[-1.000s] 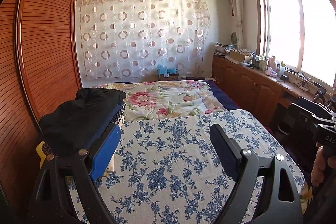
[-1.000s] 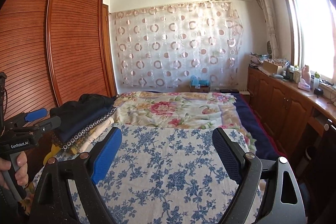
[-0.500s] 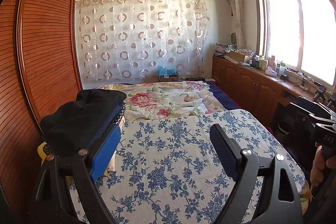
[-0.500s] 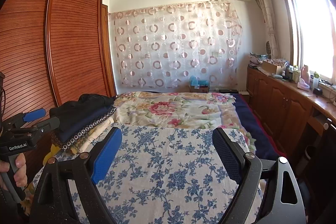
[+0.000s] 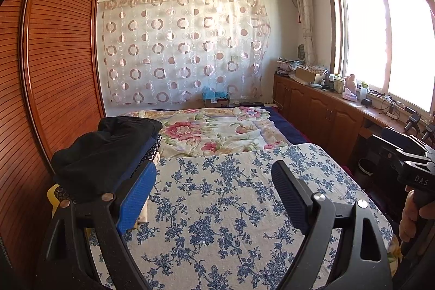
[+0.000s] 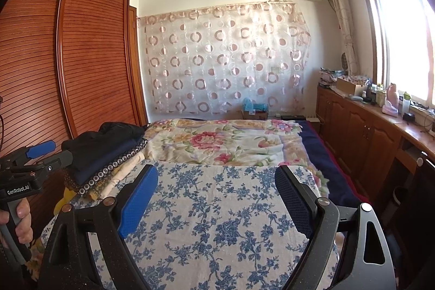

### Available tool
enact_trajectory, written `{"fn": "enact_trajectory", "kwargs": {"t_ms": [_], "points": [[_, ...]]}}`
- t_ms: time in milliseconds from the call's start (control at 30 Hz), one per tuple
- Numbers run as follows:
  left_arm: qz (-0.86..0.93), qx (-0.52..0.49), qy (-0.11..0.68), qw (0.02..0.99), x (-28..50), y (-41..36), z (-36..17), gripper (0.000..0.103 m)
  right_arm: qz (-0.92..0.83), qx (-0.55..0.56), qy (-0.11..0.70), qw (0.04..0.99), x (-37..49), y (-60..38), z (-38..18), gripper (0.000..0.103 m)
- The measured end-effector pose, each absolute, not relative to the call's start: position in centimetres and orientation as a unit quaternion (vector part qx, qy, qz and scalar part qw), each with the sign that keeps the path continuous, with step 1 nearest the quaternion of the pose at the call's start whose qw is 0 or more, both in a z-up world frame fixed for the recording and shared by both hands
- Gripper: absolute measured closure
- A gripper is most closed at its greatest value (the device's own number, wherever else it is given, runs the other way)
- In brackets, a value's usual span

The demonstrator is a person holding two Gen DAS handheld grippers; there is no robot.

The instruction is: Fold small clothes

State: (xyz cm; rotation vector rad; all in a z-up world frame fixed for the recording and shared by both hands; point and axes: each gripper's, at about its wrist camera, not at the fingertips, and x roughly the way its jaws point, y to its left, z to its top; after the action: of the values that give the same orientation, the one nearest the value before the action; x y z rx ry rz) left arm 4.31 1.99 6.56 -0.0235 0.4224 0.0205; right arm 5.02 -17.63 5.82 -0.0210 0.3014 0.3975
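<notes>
The left gripper (image 5: 213, 181) is hovering with its jaws spread wide and nothing between them, above a white cloth printed with blue flowers (image 5: 217, 208) that is lying flat across the near end of the bed. The right gripper (image 6: 216, 186) is hanging over the same blue-flowered cloth (image 6: 217, 222), its jaws likewise standing wide apart and empty. A stack of folded clothes topped by a black garment (image 5: 108, 151) is sitting at the bed's left edge, just beside and partly behind the left gripper's blue pad; from the right wrist view the same stack (image 6: 108, 154) is lying farther to the left, clear of the right gripper and next to the person's left hand (image 6: 21, 219), which is gripping a black handle. In the left wrist view the person's right hand (image 5: 410, 216) is showing at the frame's right edge. Beyond the blue-flowered cloth, a pink floral quilt (image 5: 217, 129) is covering the rest of the bed. A slatted wooden wardrobe (image 6: 81, 59) is flanking the bed on the left, and a wooden counter (image 6: 380, 127) crowded with small items is running beneath the sunlit window on the right.
</notes>
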Motion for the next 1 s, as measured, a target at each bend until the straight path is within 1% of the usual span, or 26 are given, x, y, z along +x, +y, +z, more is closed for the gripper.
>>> {"fn": "enact_trajectory", "kwargs": {"t_ms": [1000], "points": [[0.009,-0.012,0.205,0.979,4.25,1.34,7.14,0.016,0.199,-0.010,0.146,0.969,4.91,-18.16,6.00,0.014]]}}
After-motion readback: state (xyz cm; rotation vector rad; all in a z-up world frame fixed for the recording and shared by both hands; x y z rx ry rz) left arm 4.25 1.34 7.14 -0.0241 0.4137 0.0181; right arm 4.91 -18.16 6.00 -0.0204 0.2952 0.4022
